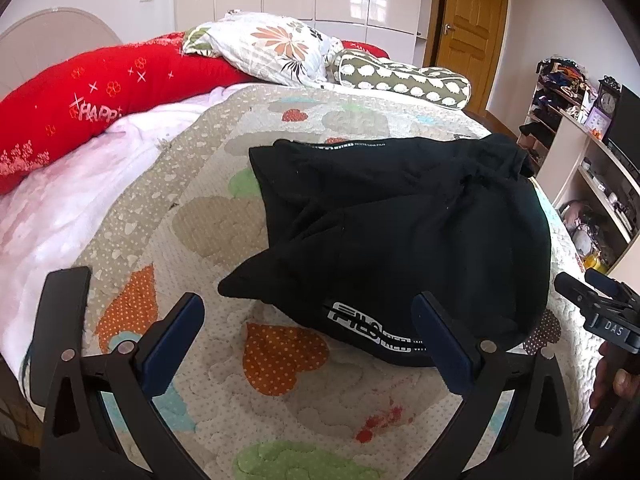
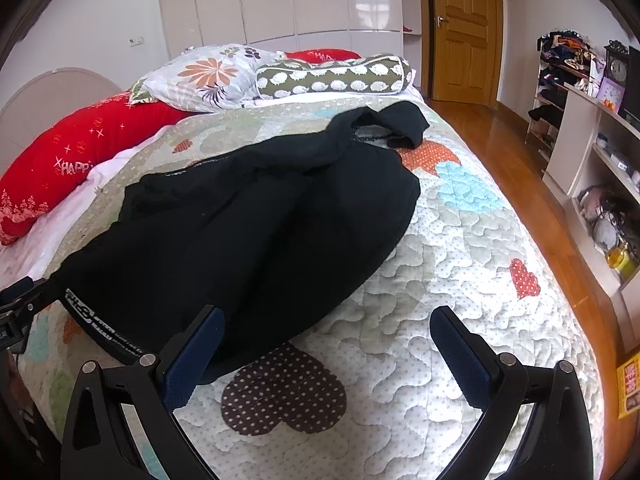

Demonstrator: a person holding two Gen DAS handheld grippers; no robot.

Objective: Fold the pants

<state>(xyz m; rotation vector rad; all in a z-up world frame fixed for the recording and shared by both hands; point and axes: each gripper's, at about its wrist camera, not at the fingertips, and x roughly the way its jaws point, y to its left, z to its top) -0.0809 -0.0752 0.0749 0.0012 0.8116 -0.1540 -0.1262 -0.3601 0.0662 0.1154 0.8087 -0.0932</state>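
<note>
Black pants (image 1: 400,232) with white lettering on the near hem lie loosely spread across the patterned quilt (image 1: 280,380). My left gripper (image 1: 308,320) hovers open just in front of their near edge, nothing between its blue pads. In the right wrist view the pants (image 2: 240,232) stretch from lower left toward the pillows, the far end crumpled. There my right gripper (image 2: 326,330) is open too, its left pad close by the pants' near edge and empty. The right gripper (image 1: 600,308) also shows at the left view's right edge, held by a hand.
A red pillow (image 1: 92,108), a floral pillow (image 1: 272,44) and a green bolster (image 1: 404,76) lie at the head of the bed. Shelves (image 2: 600,152) with clutter stand to the right, past a strip of wooden floor (image 2: 508,152). A wooden door (image 2: 464,28) is at the back.
</note>
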